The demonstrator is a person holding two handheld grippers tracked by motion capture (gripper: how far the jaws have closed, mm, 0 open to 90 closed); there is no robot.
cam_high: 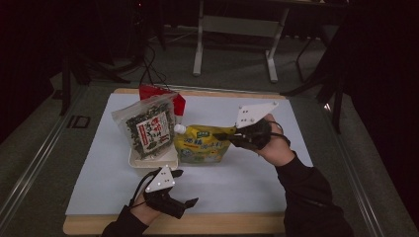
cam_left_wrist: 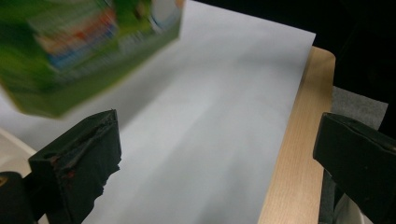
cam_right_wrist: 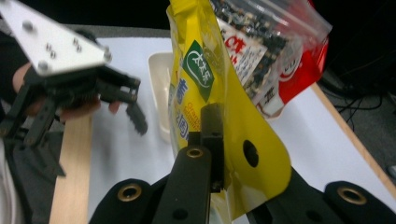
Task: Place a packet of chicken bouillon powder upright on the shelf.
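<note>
Pouch (cam_high: 202, 144) mid-table, right of tray (cam_high: 148, 159), its right corner clamped in right gripper (cam_high: 232, 137) jaws. Left gripper (cam_high: 184, 190) near edge, jaws apart, empty. Step looks like lifting pouch; next needs firm hold, clearing seaweed bag (cam_high: 146, 127).

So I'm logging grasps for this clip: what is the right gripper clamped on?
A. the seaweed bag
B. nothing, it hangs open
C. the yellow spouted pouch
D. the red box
C: in the right gripper view the right gripper has its jaws shut on the top corner of the yellow spouted pouch, beside its punched hole.
</note>
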